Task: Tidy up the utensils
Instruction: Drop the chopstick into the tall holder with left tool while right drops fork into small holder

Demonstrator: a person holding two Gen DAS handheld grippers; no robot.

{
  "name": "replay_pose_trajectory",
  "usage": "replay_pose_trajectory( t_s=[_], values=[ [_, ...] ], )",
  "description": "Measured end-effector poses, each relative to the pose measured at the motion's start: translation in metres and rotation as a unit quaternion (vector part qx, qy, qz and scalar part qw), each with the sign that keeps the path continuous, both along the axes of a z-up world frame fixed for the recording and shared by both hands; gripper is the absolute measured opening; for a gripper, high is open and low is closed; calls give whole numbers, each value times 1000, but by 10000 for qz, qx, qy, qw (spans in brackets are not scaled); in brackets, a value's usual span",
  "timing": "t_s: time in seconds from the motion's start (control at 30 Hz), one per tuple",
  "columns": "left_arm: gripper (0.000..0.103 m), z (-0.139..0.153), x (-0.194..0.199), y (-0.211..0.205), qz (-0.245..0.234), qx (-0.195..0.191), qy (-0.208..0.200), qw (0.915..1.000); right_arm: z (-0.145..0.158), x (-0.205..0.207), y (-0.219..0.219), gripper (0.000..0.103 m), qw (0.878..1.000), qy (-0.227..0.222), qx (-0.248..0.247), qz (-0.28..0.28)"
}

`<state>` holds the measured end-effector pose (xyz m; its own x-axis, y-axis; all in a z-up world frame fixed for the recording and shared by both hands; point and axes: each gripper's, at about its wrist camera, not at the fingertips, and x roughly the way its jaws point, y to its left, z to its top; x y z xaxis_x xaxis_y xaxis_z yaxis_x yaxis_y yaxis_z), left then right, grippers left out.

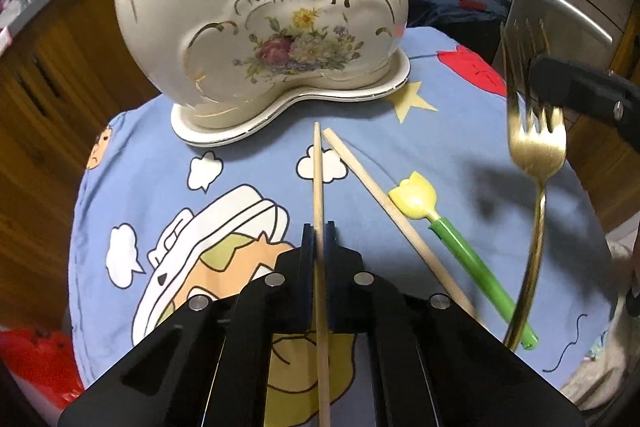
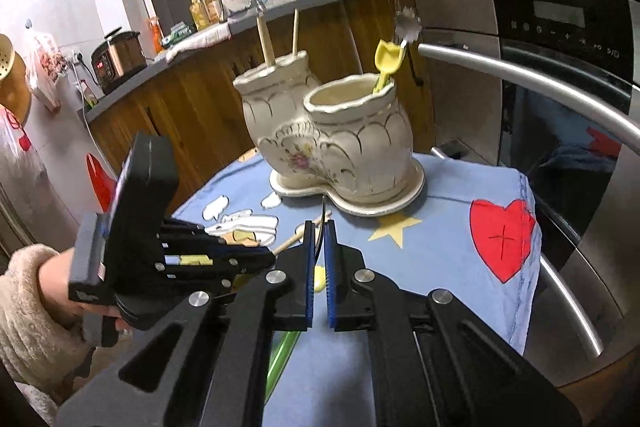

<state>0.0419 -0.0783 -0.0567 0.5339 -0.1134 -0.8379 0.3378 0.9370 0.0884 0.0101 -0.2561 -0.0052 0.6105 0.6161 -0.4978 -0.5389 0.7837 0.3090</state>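
My left gripper (image 1: 319, 239) is shut on a wooden chopstick (image 1: 318, 179) that points toward the cream floral ceramic holder (image 1: 260, 39). A second chopstick (image 1: 384, 203) and a yellow tulip spoon with a green handle (image 1: 460, 247) lie on the cloth to its right. My right gripper (image 2: 319, 239) is shut on a gold fork (image 1: 536, 147), which it holds above the cloth; in the right wrist view the fork (image 2: 322, 211) shows edge-on. In that view the holder (image 2: 332, 147) has two chopsticks (image 2: 266, 43) in its rear cup and a yellow shovel spoon (image 2: 386, 63) in its front cup.
A blue cartoon cloth (image 1: 168, 155) covers the small round table. An oven with a steel bar handle (image 2: 520, 75) stands right behind it, and wooden cabinets (image 2: 192, 115) under a cluttered counter are to the left. A hand in a fluffy sleeve (image 2: 24, 307) holds the left gripper (image 2: 268, 259).
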Motion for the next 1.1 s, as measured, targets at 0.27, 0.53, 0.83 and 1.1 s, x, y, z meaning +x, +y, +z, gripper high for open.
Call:
replay_pose_trajectory(
  t_s=[0.27,0.53,0.83,1.1],
  values=[
    [5,34,-37,32,-55,-674,-1021,9925,29,-12,-8,2,9968,-620,167,-480],
    [5,88,-53,63,54,-1523,-1960,9687,69,-15,1,2,9858,-1368,-37,-975],
    [5,141,-8,80,342,-2073,-2800,9367,124,17,-7,2,9545,-2116,354,-2074],
    [5,177,51,76,593,-2265,-3280,9152,141,47,-17,2,9329,-2483,531,-2556]
  ],
)
